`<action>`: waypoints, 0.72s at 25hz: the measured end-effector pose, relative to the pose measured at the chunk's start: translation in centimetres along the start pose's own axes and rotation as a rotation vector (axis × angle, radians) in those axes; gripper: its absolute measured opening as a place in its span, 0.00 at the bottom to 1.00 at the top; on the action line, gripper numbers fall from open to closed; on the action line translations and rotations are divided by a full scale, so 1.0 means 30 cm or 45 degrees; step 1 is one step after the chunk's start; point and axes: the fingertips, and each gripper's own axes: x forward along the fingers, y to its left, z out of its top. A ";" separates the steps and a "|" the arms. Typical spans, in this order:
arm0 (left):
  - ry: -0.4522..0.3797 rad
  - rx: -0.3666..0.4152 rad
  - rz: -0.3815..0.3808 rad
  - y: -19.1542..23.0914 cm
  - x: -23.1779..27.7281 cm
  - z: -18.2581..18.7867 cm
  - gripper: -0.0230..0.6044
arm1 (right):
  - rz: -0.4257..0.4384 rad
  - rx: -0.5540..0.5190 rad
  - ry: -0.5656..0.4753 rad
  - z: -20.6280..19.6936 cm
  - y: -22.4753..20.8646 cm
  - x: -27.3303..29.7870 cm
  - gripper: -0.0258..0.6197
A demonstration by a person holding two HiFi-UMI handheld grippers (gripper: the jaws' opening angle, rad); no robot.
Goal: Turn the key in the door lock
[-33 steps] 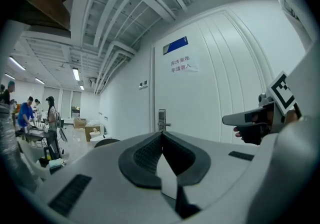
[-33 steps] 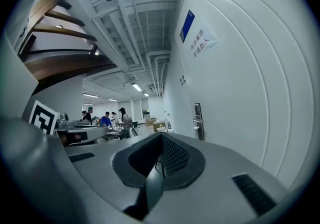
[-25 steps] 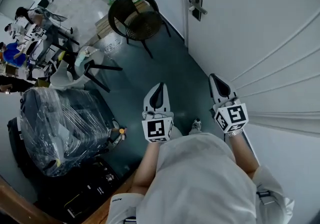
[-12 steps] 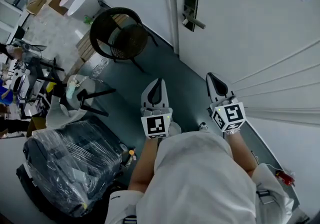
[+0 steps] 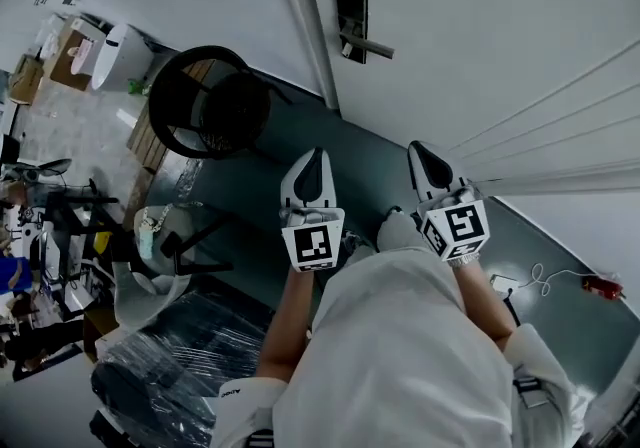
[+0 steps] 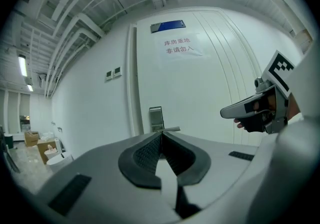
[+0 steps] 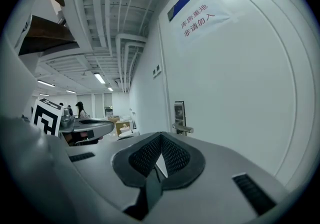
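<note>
Far ahead on the white door (image 5: pixel 480 26): lock plate (image 5: pixel 350 6), standing upright, lever handle (image 5: pixel 368 49) jutting level to the right just beneath. No key to be made out on it in any view, too small to tell. Well apart from both grippers.

Left gripper (image 5: pixel 314 154): jaws pressed together, nothing between. Right gripper (image 5: pixel 419 149): same story, pads closed tip to tip, empty. Held side by side, both pointing roughly level at the door.

Along the left jaws, lock plate dead ahead over the tips; along the right jaws, a touch right of line. Probably better aimed on the left, closer to the door face on the right, so hard to call a nearer hand. Likely calls for a straight push forward, then jaws parting to take whatever sticks out of the plate.

Far left on the floor: open cardboard box (image 5: pixel 78 48), something pale inside, not identifiable; white bin (image 5: pixel 125 48) beside it, contents unseen.
</note>
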 end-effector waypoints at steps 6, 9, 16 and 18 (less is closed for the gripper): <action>0.017 0.021 -0.079 0.000 0.168 0.019 0.05 | -0.068 0.007 0.009 0.030 -0.101 0.091 0.03; 0.036 0.031 -0.099 0.002 0.267 0.024 0.05 | -0.087 0.022 0.000 0.048 -0.172 0.181 0.03; 0.091 0.009 -0.094 0.048 0.491 0.014 0.05 | -0.074 -0.037 -0.036 0.108 -0.278 0.378 0.03; 0.087 0.003 -0.077 0.069 0.527 0.007 0.05 | -0.059 -0.047 -0.034 0.109 -0.284 0.419 0.03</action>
